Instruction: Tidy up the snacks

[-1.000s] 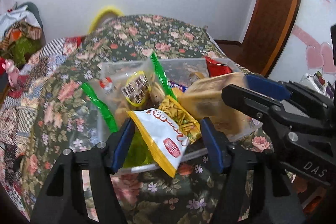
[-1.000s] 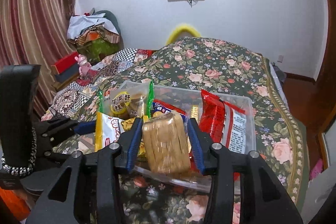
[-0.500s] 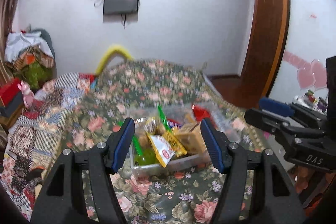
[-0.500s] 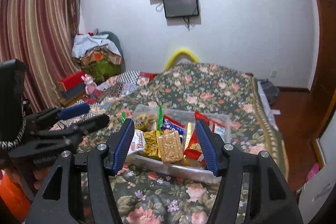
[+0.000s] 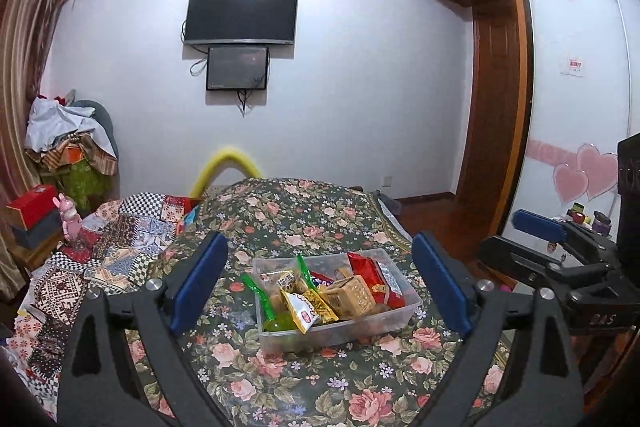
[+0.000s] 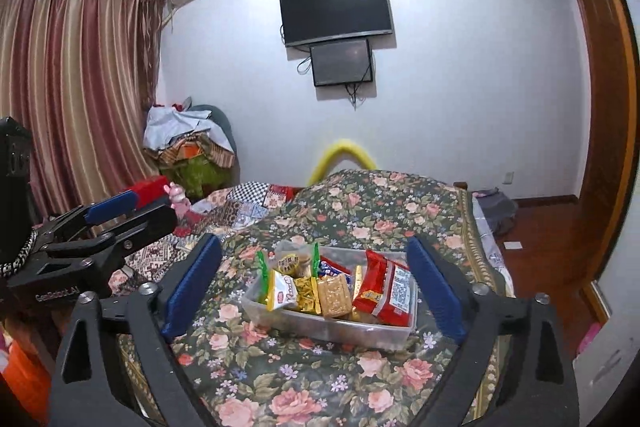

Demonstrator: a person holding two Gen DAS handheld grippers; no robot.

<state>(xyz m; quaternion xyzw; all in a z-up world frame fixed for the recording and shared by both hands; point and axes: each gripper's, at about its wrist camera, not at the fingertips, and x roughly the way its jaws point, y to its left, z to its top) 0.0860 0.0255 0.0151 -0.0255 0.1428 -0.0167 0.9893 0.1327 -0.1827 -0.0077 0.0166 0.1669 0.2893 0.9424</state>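
A clear plastic bin (image 5: pixel 340 333) sits on the floral bedspread and holds several snacks standing on end: a white and yellow packet (image 5: pixel 301 311), a tan cracker pack (image 5: pixel 352 295), a red bag (image 5: pixel 374 277) and a green-edged bag (image 5: pixel 260 297). It also shows in the right wrist view (image 6: pixel 320 327), with the cracker pack (image 6: pixel 335 293) and red bag (image 6: pixel 386 287). My left gripper (image 5: pixel 320 287) is open and empty, held back from the bin. My right gripper (image 6: pixel 314 287) is open and empty too, also held back.
The floral bedspread (image 5: pixel 280 379) runs to the far wall. A patchwork quilt (image 5: pixel 100 259) lies at the left. A clothes pile (image 6: pixel 188 143) and curtains (image 6: pixel 72 87) stand at the left. A wooden wardrobe (image 5: pixel 492 147) and bare floor are at the right.
Both grippers let go of their snacks, opened wide and pulled back and up from the bin. The cracker pack and the white packet now stand in the bin.
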